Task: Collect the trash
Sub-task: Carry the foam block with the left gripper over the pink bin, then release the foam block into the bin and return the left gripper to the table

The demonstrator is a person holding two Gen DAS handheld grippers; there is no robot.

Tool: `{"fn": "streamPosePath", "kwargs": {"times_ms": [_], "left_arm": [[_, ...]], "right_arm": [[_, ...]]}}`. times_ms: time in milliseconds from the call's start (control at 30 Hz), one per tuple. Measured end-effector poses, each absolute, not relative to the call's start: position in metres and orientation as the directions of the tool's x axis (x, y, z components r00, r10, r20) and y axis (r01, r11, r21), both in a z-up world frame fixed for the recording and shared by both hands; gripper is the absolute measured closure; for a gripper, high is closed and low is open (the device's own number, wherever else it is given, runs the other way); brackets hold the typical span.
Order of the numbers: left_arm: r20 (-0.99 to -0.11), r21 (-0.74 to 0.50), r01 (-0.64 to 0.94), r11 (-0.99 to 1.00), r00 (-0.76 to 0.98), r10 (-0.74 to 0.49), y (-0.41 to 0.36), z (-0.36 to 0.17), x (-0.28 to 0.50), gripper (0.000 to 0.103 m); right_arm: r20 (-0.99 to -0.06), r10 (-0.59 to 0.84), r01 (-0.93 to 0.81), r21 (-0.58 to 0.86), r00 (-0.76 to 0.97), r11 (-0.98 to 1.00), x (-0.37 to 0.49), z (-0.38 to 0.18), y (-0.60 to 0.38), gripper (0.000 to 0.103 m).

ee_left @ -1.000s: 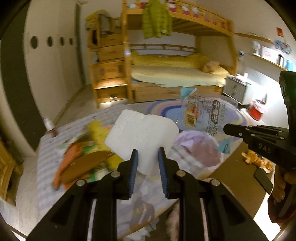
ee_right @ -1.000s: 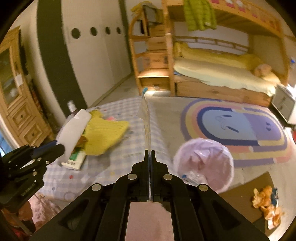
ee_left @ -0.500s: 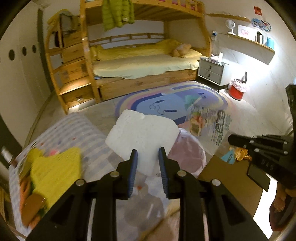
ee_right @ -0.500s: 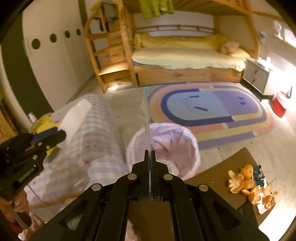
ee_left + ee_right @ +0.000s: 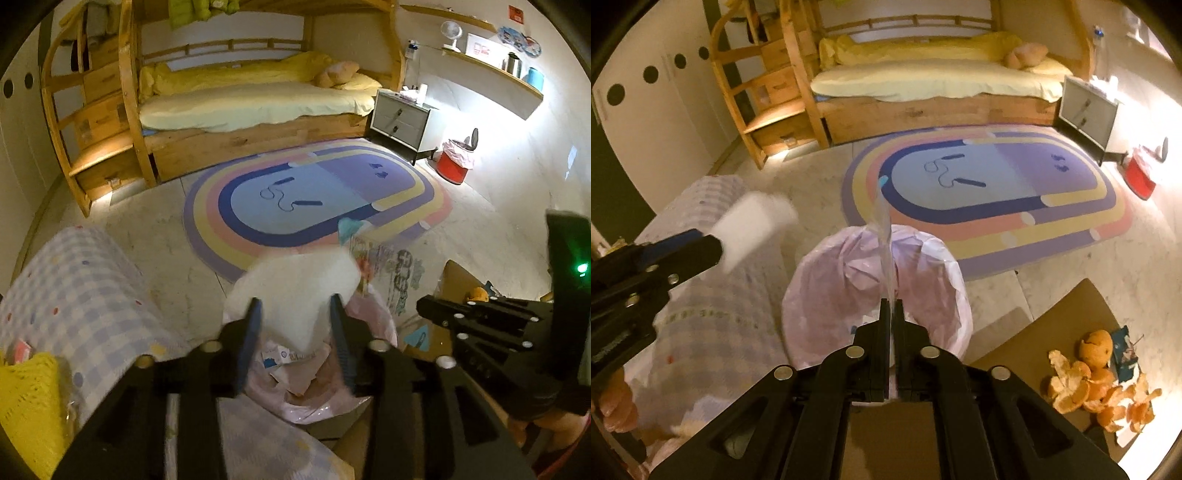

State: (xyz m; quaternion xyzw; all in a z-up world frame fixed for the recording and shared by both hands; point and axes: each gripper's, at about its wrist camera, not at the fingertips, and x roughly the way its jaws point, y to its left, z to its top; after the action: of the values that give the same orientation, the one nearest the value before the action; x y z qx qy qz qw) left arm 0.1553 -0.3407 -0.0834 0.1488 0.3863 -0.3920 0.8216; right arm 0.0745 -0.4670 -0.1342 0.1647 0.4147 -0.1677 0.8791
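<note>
A white foam chunk (image 5: 295, 288), blurred, hangs between the fingers of my left gripper (image 5: 295, 317) right above the pink-lined trash bin (image 5: 321, 391). The left jaws are opening and stand wider than the foam's lower end. From the right wrist, the same foam chunk (image 5: 753, 221) sticks out past the left gripper (image 5: 718, 245), left of the bin (image 5: 820, 295). My right gripper (image 5: 892, 304) hovers over the bin's rim with a clear printed plastic wrapper (image 5: 884, 229) upright between its fingers. Its jaws are opening a crack, and a thin gap shows beside the film. The left wrist shows that wrapper (image 5: 391, 273) at the right gripper's tip (image 5: 421, 310).
Orange peels (image 5: 1100, 384) and a small packet lie on brown cardboard (image 5: 1052, 325) right of the bin. A checked cloth (image 5: 74, 295) with a yellow knit (image 5: 29, 398) lies to the left. Beyond are a rainbow rug (image 5: 314, 195), a bunk bed, a nightstand and a red bin (image 5: 456, 162).
Both grippers swung from over the checked cloth to above the pink bin and sank lower. The left jaws spread wide around the foam. The right jaws parted slightly.
</note>
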Motion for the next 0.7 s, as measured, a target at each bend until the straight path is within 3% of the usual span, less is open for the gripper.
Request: {"fn": "streamPosePath", "kwargs": {"times_ms": [33, 133, 533, 700], "left_arm": [[-0.754, -0.061, 0.748, 0.661, 0.399, -0.521, -0.338, -0.084, 0.158, 0.049], [-0.754, -0.053, 0.714, 0.698, 0.430, -0.498, -0.321, -0.080, 0.161, 0.048], [-0.693, 0.003, 0.551, 0.835, 0.603, -0.395, -0.223, -0.025, 0.125, 0.047], [-0.672, 0.005, 0.509, 0.861, 0.640, -0.374, -0.186, -0.010, 0.098, 0.043]], "right_arm": [[-0.787, -0.147, 0.428, 0.159, 0.599, 0.890, 0.077, -0.136, -0.466, 0.095], [-0.804, -0.142, 0.441, 0.160, 0.577, 0.883, 0.082, -0.143, -0.470, 0.078], [-0.726, -0.134, 0.387, 0.192, 0.674, 0.902, 0.036, -0.075, -0.429, 0.077], [-0.683, -0.093, 0.315, 0.207, 0.725, 0.926, 0.024, -0.047, -0.395, 0.077]]}}
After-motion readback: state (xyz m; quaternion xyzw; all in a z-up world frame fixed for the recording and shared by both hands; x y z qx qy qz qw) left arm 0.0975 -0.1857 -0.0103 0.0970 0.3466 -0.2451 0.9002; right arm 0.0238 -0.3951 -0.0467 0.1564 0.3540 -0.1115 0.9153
